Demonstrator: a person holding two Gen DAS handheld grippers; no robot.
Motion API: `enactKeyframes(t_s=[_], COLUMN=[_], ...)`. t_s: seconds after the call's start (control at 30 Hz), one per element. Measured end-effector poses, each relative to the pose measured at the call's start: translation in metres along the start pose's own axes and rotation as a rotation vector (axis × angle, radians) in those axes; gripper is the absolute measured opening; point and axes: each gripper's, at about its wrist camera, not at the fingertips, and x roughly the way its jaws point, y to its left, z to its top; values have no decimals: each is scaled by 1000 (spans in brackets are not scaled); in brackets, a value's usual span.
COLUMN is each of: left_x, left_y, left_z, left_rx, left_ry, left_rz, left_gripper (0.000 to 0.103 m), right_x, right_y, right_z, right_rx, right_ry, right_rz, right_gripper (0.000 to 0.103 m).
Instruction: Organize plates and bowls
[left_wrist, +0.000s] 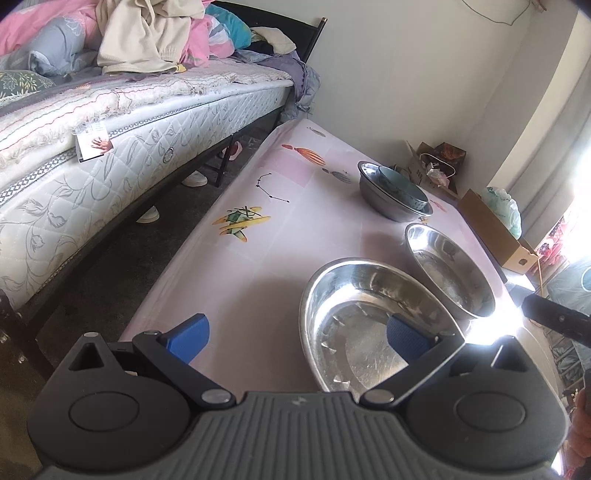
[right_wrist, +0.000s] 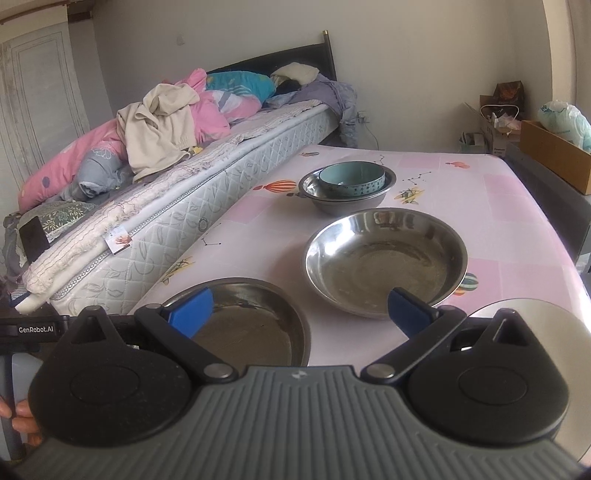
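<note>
Bench (right_wrist: 498, 206): a wide surface under a pale pink cloth printed with balloons and star patterns, stretching ahead of both tongs; a bed runs along its left side.
Far stack (right_wrist: 347, 188): farthest ahead of both tongs, a steel basin with a teal ceramic bowl (right_wrist: 351, 179) nested upright inside it. By my reading, this is where the loose bowls belong.
Middle steel bowl (right_wrist: 384, 258): round, shiny, empty, upright, just ahead of the right tongs and slightly to their right; being round, it has no long axis to line up with.
Near steel bowl (left_wrist: 373, 325): similar, empty, directly under the left tongs' right fingertip, so the left tongs are nearer to it.
Key relation: the two loose bowls sit almost touching, with the stack well beyond them.
Left tongs (left_wrist: 299, 338): spread wide, holding nothing, one blue fingertip over the near bowl's hollow.
Right tongs (right_wrist: 301, 312): spread wide, holding nothing, straddling the gap between both loose bowls.
Pale round rim (right_wrist: 554, 314): at the right tongs' right edge; I cannot tell what it is.
</note>
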Motion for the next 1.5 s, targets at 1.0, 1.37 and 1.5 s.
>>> enactKeyframes(t_s=[1.0, 1.37, 1.5], left_x=[18, 40, 42], left_y=[-9, -20, -22], left_z=[-4, -6, -5], left_rx=[60, 112, 115], left_ry=[54, 104, 107], left_rz=[84, 126, 133], left_gripper=[101, 63, 49], right_x=[38, 66, 72], right_y=[-5, -12, -15], right_z=[-23, -37, -41], right_rx=[119, 175, 192], right_ry=[135, 184, 200], right_rz=[48, 26, 22], right_gripper=[97, 51, 33])
